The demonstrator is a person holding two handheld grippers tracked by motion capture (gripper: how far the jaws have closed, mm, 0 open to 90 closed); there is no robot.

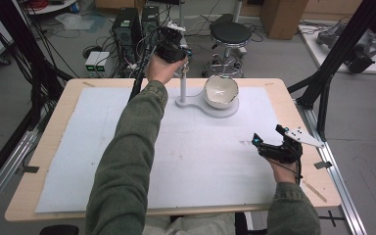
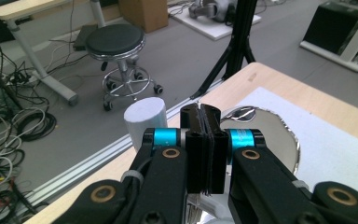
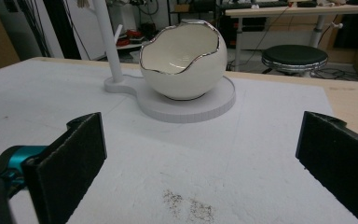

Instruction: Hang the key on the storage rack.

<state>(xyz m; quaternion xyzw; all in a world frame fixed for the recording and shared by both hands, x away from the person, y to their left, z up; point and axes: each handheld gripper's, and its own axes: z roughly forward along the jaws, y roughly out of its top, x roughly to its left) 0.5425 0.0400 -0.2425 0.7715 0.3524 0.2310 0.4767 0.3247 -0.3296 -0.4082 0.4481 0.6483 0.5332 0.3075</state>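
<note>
Right hand-held gripper: jaws wide apart, holding nothing, low over the tabletop.
Left hand-held gripper: jaws pressed together, raised beside the post.
Egg-shaped bowl: upright on the white stand.

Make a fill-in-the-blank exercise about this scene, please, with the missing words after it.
1. The egg-shaped bowl has a jagged rim edged in ____.
2. The bowl stands on the round part of a white ____, beside its upright post.
3. The fingers of the left gripper are ____.
4. The right gripper rests near the table's right edge with its fingers ____.

Missing words: silver; stand; shut; open
</note>
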